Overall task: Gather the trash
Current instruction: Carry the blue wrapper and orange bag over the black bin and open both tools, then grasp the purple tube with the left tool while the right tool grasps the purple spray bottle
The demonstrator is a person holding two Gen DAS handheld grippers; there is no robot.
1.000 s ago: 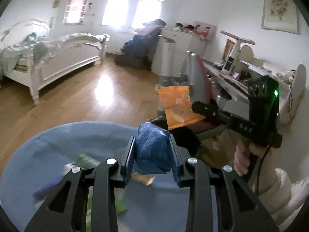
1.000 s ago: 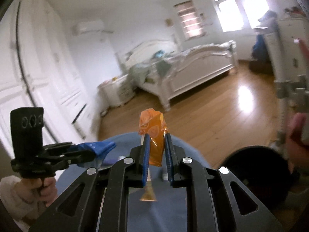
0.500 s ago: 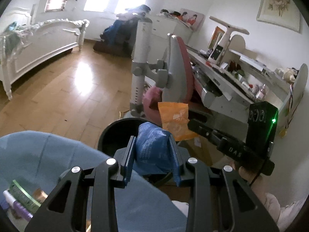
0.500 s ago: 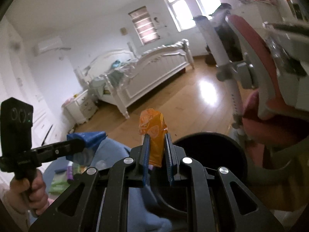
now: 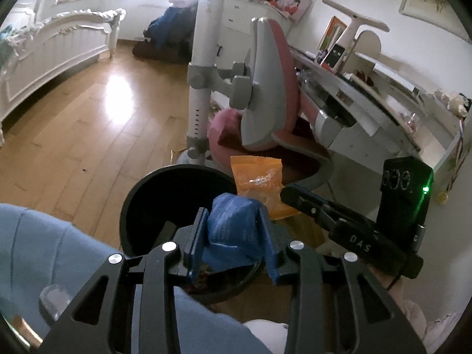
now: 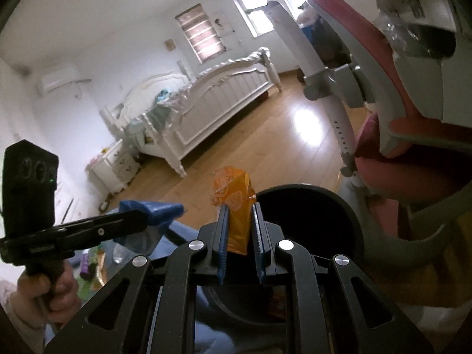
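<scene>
My left gripper (image 5: 234,230) is shut on a crumpled blue wrapper (image 5: 233,233) and holds it over the near rim of a round black trash bin (image 5: 153,203) on the floor. My right gripper (image 6: 239,224) is shut on an orange snack wrapper (image 6: 234,206) just left of the bin (image 6: 318,221). The orange wrapper (image 5: 259,183) and the right gripper (image 5: 287,196) also show in the left wrist view, at the bin's right rim. The left gripper (image 6: 165,209) with the blue wrapper (image 6: 153,208) shows at the left of the right wrist view.
A blue cushioned seat (image 5: 44,253) lies below me, with loose wrappers (image 6: 94,262) on it. A pink and grey desk chair (image 5: 265,94) and a cluttered desk (image 5: 368,100) stand behind the bin. A white bed (image 6: 218,97) stands across the wooden floor (image 5: 88,124).
Both grippers have swung from above the blue seat to the black bin, each still holding its wrapper. The bin now sits right below the fingers.
</scene>
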